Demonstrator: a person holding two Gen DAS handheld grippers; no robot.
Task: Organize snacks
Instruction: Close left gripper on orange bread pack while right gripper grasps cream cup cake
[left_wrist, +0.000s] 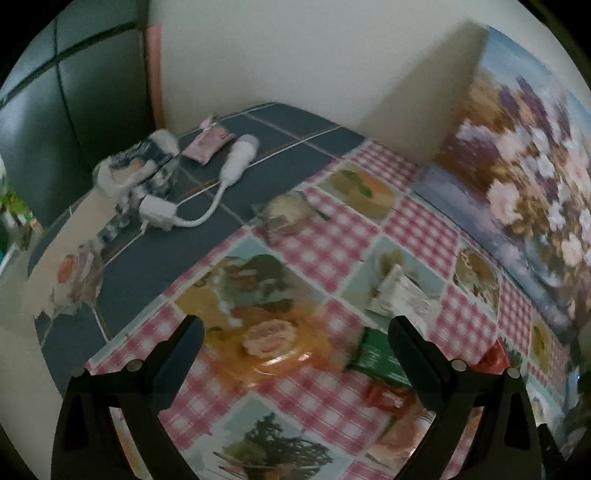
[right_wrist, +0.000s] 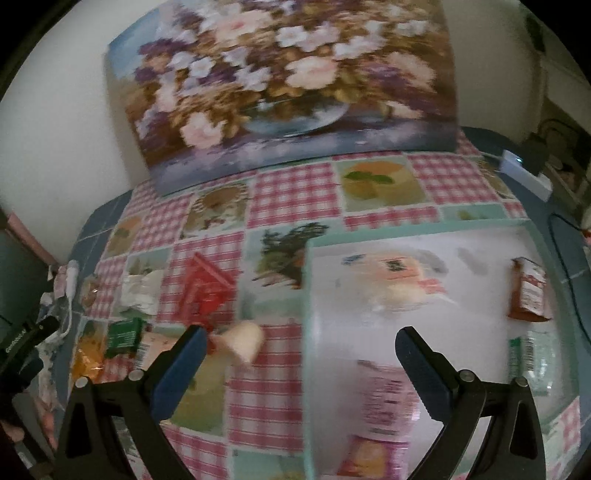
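Counting three packets in tray

A tablecloth with pink-and-white gingham squares alternating with pale green and blue picture panels of fruit, trees and food covers the table; beyond it lies a dark blue cloth crossed by thin white lines. A canvas painted with pink, white and purple flowers in a bluish bowl leans on the cream wall. A white tray with a mint-green rim holds a brown-and-red packet and a pink-checked packet. Outside it lie a red wrapper, a dark green packet and an orange-yellow packet. Both grippers are black with dark blue pads
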